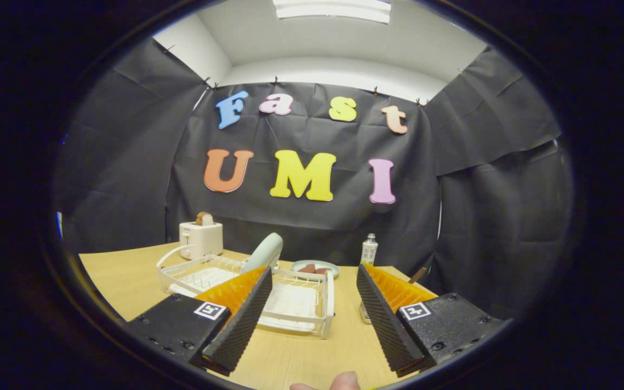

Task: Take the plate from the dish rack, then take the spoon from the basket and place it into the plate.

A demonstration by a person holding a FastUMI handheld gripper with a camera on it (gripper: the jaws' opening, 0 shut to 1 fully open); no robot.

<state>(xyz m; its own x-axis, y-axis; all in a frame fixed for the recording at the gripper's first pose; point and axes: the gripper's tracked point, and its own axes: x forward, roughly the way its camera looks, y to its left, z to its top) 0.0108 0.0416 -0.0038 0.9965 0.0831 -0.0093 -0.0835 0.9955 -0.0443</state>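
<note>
- One toaster [200,239] at the table's [128,276] far left corner.
- One white dish rack [290,303], with one pale plate [264,252] standing on edge in it, just beyond the left finger.
- Tongs [312,319] wide open, empty; plate ahead-left.
- One dish of food [315,268], one bottle [369,249] beyond.
- Basket and spoon: cannot tell.

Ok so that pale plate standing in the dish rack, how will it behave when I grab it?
The plate looks rigid and glossy, so probably slippery between the open hand-held gripper's fingers. It stands on edge, leaning in the dish rack, so a nudge may tip it flat. Likely light, but possibly breakable.
</note>
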